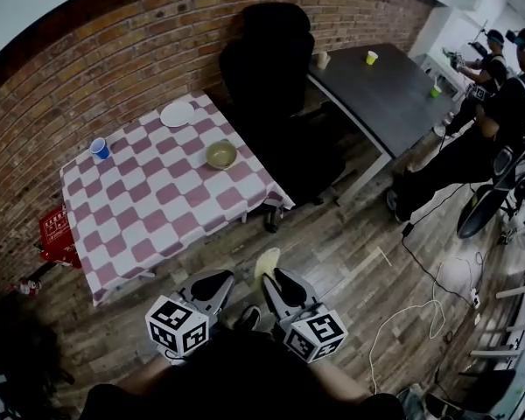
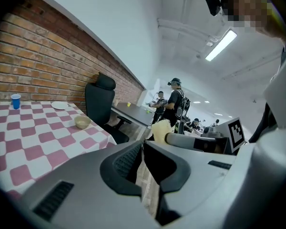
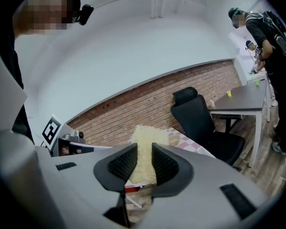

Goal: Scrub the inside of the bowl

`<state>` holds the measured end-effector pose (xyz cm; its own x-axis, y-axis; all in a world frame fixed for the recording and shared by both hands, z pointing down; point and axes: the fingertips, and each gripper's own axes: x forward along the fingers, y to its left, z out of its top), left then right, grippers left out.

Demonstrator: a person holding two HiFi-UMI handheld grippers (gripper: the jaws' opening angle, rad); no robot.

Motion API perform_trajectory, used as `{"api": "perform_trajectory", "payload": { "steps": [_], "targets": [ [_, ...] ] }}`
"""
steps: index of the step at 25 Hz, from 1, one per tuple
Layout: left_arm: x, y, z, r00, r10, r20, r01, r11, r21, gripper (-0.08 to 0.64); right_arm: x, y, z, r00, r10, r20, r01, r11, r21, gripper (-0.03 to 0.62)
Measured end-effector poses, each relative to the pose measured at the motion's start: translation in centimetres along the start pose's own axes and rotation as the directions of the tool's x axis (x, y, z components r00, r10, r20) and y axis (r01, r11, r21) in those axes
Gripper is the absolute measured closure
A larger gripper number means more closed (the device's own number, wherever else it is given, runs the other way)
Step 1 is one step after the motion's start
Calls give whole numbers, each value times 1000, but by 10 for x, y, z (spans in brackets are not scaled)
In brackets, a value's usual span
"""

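An olive-green bowl (image 1: 220,154) (image 2: 82,122) stands empty on the pink-and-white checked table (image 1: 157,208), toward its far right side. Both grippers hover over the wooden floor, well short of the table's near edge. My right gripper (image 1: 271,278) (image 3: 144,156) is shut on a pale yellow scrubbing sponge (image 1: 266,261) (image 3: 144,151), which sticks out past the jaws. My left gripper (image 1: 220,280) (image 2: 142,148) is shut with nothing between its jaws. In the left gripper view the sponge (image 2: 162,128) shows at the tip of the other gripper.
A white plate (image 1: 177,114) and a blue cup (image 1: 99,149) sit at the table's far side. A black office chair (image 1: 271,68) stands right of the table beside a dark desk (image 1: 381,90) with cups. People stand at far right (image 1: 499,103). Cables (image 1: 420,304) lie on the floor.
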<state>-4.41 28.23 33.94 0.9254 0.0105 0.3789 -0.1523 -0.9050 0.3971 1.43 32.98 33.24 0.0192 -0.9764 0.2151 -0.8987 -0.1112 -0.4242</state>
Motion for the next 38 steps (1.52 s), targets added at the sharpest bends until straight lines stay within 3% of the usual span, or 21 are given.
{"api": "perform_trajectory", "payload": {
  "steps": [8,12,16,20,25,34,38],
  "targets": [
    [28,35,-7,999,12,-31,-14,998,-65,535,33,-29,-15,998,-14,-64,17,999,45,489],
    [56,51,4,998,-50,-40,47,997,-67,535,51,-50,-5,995,-76,-70,78,996,33,489],
    [85,74,27,995,-100,-25,98,993,-72,535,80,-74,3,988,-116,-99,119,992,30,489],
    [112,127,53,995,-93,-20,90,988,-124,537,125,-95,27,981,-157,-110,157,988,-6,489],
    [138,186,97,995,-97,15,99,988,-121,535,192,-107,48,976,-169,-134,167,986,-27,489],
    [148,283,114,1000,-6,15,9,983,-185,535,263,-120,62,971,-157,-179,154,988,-31,489],
    [151,313,112,998,61,20,-56,975,-216,535,284,-126,69,964,-145,-221,129,988,-88,489]
  ]
}}
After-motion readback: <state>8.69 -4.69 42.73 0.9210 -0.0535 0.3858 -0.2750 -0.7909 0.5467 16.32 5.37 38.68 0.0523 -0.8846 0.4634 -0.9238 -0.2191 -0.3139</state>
